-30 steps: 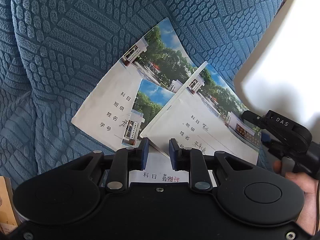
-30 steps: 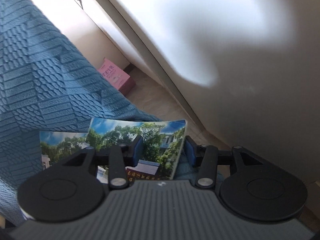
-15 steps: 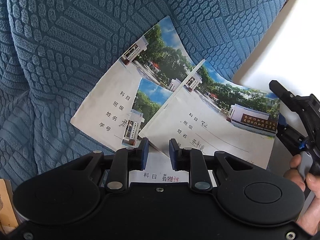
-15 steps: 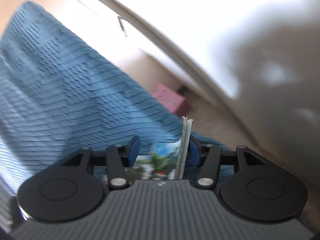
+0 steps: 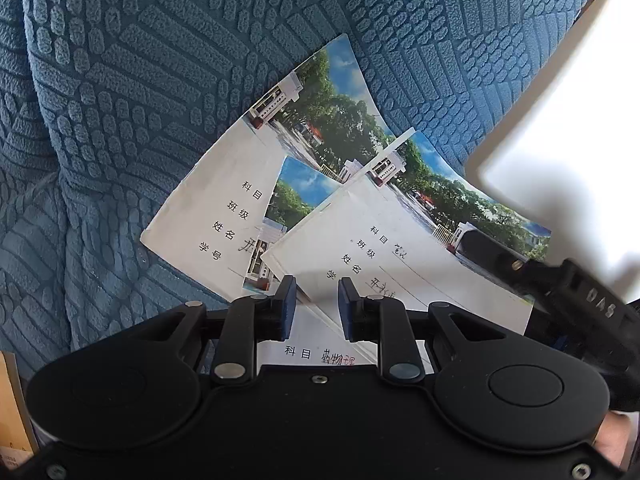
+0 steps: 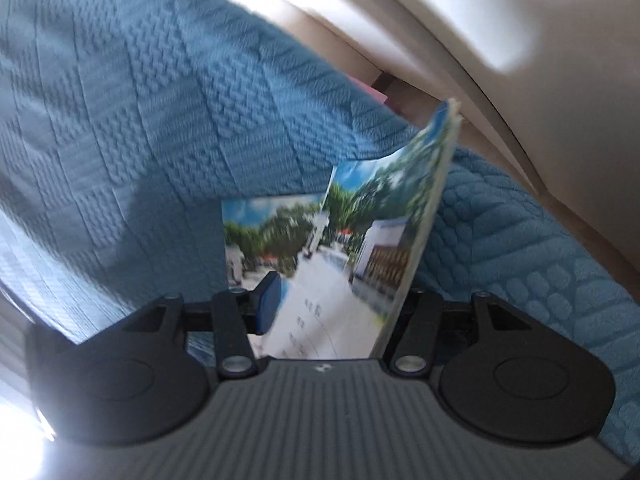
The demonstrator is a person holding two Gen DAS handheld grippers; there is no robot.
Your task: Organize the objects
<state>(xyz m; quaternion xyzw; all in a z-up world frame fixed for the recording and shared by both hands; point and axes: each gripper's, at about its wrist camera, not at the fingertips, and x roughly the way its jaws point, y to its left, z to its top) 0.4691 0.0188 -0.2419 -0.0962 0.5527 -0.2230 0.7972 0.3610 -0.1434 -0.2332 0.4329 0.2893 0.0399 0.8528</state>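
On the blue textured sofa cushion (image 5: 160,80) three exercise books lie fanned and overlapping; the rearmost book (image 5: 256,184) leans up toward the backrest, the middle book (image 5: 280,220) shows only a strip of its cover, and the front book (image 5: 400,256) lies over both. The left gripper (image 5: 317,300) hangs just over the front book's near corner, its jaws narrowly apart and holding nothing; the right gripper (image 6: 336,300) has the front book's right edge between its fingers, and its jaws are closing, though blur hides whether the pads press yet.
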